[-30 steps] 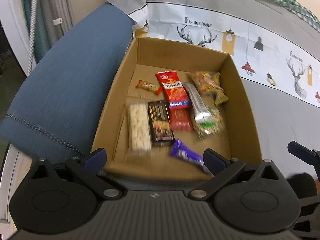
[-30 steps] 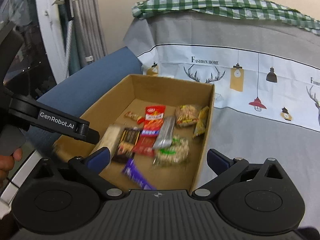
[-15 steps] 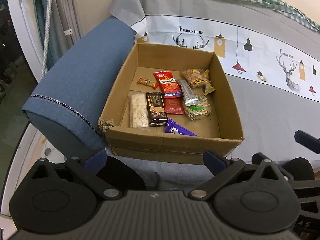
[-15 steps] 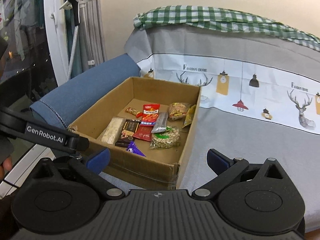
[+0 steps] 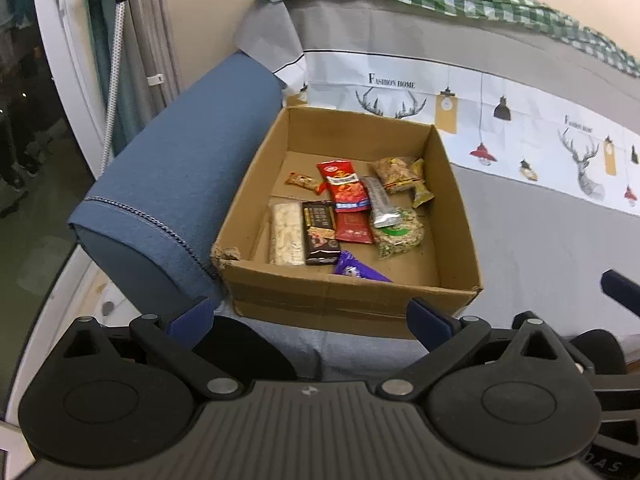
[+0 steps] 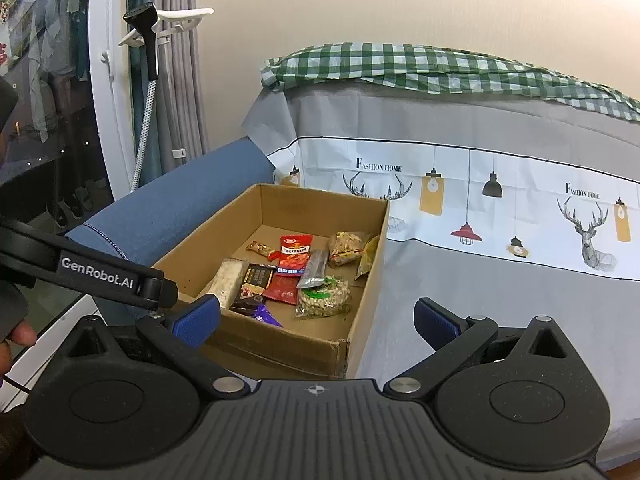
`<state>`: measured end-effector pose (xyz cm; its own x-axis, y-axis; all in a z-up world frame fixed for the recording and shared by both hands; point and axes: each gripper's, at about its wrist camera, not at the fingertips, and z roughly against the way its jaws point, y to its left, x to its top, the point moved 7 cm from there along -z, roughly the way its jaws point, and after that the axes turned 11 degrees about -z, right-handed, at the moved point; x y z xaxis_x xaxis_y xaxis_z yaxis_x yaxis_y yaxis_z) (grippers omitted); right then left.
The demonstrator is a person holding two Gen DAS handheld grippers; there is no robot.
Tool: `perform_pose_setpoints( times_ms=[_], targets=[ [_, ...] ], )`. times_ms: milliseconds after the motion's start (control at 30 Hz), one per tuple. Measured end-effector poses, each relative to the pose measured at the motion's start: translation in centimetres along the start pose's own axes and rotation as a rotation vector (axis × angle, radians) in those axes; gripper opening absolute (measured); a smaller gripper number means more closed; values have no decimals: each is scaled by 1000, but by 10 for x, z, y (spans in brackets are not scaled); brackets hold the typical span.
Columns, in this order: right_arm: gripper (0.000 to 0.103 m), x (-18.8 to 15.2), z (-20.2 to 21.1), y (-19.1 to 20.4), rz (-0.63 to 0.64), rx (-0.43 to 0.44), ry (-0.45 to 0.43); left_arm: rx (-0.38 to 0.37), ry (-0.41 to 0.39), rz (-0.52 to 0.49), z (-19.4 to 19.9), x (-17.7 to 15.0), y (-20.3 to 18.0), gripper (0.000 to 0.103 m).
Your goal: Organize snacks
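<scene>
Brown cardboard box (image 5: 352,300), blue armrest (image 5: 180,184), green-white checked cloth (image 6: 420,68).

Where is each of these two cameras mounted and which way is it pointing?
Left wrist: sits on the left gripper, looking forward and down into the cardboard box of snacks beside the blue armrest; its own open jaws show, with part of the right gripper at the right edge.
Right wrist: sits on the right gripper, facing the same box from further right and lower; its open jaws, the left gripper's arm and a fingertip show.
Shared: box, red snack packet, armrest, printed sofa cover.
</scene>
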<state>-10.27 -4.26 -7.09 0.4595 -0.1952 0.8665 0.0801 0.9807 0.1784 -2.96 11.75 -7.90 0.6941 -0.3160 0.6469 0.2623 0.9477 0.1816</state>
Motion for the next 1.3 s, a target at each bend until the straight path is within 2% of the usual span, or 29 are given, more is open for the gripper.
perform_pose_setpoints(
  times_ms=[367,567,800,1300],
  targets=[
    [102,-1,2,1,-3,1,-6,33,10,-17,-1,-5,1,103],
    [102,-2,1,2,-4,1,-2,81,43,-29,-3,-12,5,103],
    [102,-2,0,3,-2,4,2,84,-12,-56,5,-8,3,103],
    [102,-1,-1,4,1,6,0,85,-3,-70,3,-7,1,103]
  ],
)
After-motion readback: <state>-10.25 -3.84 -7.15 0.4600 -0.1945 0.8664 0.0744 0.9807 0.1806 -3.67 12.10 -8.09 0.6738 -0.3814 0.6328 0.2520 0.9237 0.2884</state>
